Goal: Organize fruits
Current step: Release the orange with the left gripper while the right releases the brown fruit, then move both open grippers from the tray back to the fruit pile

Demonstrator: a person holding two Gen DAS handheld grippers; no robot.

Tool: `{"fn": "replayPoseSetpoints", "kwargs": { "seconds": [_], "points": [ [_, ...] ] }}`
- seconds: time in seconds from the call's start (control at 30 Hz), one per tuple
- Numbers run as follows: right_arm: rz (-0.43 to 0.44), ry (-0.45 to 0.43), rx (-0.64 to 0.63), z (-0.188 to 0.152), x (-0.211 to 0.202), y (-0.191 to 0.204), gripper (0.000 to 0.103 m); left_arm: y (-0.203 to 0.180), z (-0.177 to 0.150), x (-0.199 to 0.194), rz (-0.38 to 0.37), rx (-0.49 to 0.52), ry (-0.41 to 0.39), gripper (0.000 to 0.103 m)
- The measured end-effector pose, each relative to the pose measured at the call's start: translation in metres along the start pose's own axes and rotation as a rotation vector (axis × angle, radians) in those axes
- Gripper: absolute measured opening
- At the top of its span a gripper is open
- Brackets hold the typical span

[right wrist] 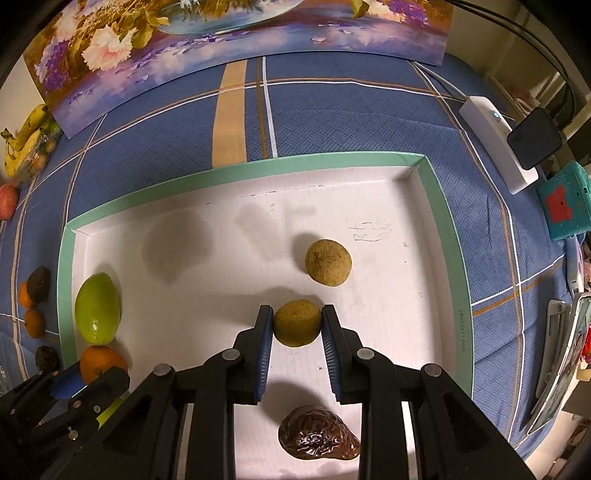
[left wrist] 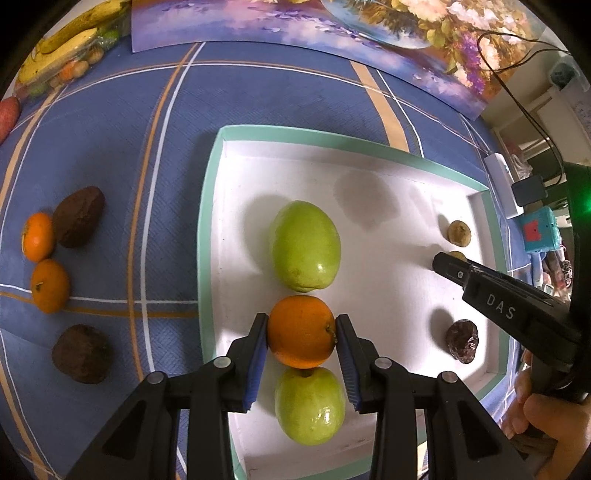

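A white tray with a green rim (left wrist: 221,155) (right wrist: 258,166) lies on the blue cloth. My left gripper (left wrist: 301,334) is shut on an orange (left wrist: 300,332), held over the tray between two green mangoes (left wrist: 304,245) (left wrist: 309,406). My right gripper (right wrist: 297,323) is shut on a small tan round fruit (right wrist: 296,322) in the tray's right part. A second tan fruit (right wrist: 328,262) lies just beyond it, and a dark wrinkled fruit (right wrist: 317,437) lies below the gripper. The orange (right wrist: 98,360) and one mango (right wrist: 96,312) also show in the right wrist view.
Left of the tray on the cloth lie two small oranges (left wrist: 50,284) and two dark brown fruits (left wrist: 79,221). Bananas (left wrist: 70,37) and a red fruit (left wrist: 7,114) sit at the far left. A flower picture (left wrist: 332,33) stands behind. A white power strip (right wrist: 495,136) and a teal box (right wrist: 563,199) lie right.
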State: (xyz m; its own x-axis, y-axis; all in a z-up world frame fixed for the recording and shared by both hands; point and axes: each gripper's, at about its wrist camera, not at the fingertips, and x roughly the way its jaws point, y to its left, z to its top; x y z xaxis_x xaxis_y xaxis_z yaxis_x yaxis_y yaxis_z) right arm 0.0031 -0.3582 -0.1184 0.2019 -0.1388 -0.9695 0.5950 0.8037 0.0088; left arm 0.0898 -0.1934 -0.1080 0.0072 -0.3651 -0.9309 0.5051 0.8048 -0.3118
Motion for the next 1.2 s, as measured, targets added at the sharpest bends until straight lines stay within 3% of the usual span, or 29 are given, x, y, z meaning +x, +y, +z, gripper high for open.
{"fn": "replayPoseSetpoints", "kwargs": {
  "seconds": [0.17, 0.27, 0.53, 0.63, 0.77, 0.83, 1.07, 1.2],
  "points": [
    [0.006, 0.000, 0.005, 0.000, -0.001, 0.000, 0.029, 0.001, 0.002, 0.000, -0.003, -0.005, 0.006, 0.041],
    [-0.004, 0.002, 0.001, 0.002, 0.001, -0.002, 0.037, 0.002, 0.002, -0.001, 0.003, -0.007, 0.009, 0.046],
    [-0.014, -0.009, 0.011, 0.008, -0.003, -0.006, 0.039, -0.001, 0.007, -0.016, 0.008, 0.009, -0.013, 0.061],
    [-0.013, -0.035, 0.017, 0.011, -0.013, -0.008, 0.056, -0.003, 0.010, -0.025, 0.001, 0.009, -0.025, 0.066],
    [0.004, -0.089, 0.017, 0.016, -0.036, -0.009, 0.060, -0.001, 0.013, -0.042, -0.005, 0.007, -0.067, 0.072],
    [0.008, -0.120, 0.016, 0.017, -0.050, -0.008, 0.070, 0.002, 0.015, -0.052, 0.004, 0.003, -0.094, 0.075],
    [0.017, -0.236, 0.007, 0.017, -0.085, -0.004, 0.085, 0.027, 0.024, -0.080, 0.089, -0.078, -0.208, 0.103],
    [0.024, -0.297, -0.006, 0.016, -0.097, 0.001, 0.092, 0.044, 0.027, -0.094, 0.135, -0.114, -0.272, 0.103]
  ]
}}
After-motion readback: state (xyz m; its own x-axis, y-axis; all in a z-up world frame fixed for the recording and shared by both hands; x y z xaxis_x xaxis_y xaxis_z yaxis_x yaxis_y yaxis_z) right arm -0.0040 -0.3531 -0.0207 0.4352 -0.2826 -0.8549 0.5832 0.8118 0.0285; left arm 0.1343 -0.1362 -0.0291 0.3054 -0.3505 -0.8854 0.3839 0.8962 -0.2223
